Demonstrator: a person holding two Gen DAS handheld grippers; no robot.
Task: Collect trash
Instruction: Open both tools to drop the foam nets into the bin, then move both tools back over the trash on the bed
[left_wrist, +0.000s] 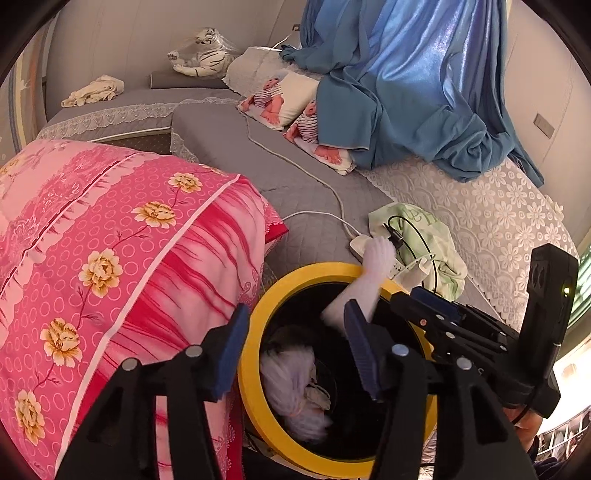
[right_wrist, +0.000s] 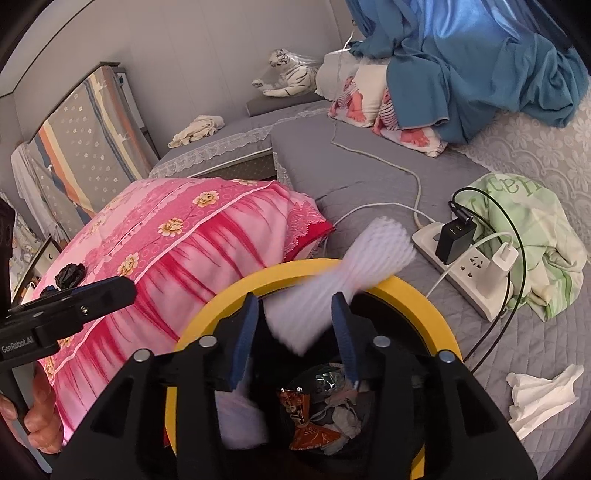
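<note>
A white foam fruit net (right_wrist: 354, 273) tumbles over the yellow rim of a black trash bin (right_wrist: 417, 291) beside a bed, blurred, with both tools poised above. The right tool (right_wrist: 293, 332) stands apart, its blue pads either side of the net's lower end but not pressing it; the left tool (left_wrist: 291, 350) is likewise apart and empty over the bin mouth, where another foam net (left_wrist: 291, 387) lies among wrappers. The net looks featherlight, springy and easily crushed, not fragile; a pinch at its narrow twisted waist would likely hold best. A crumpled white tissue (right_wrist: 539, 395) sits on the grey bedspread (right_wrist: 369, 184) near the bin, probably as light and limp, best taken by its bunched middle.
</note>
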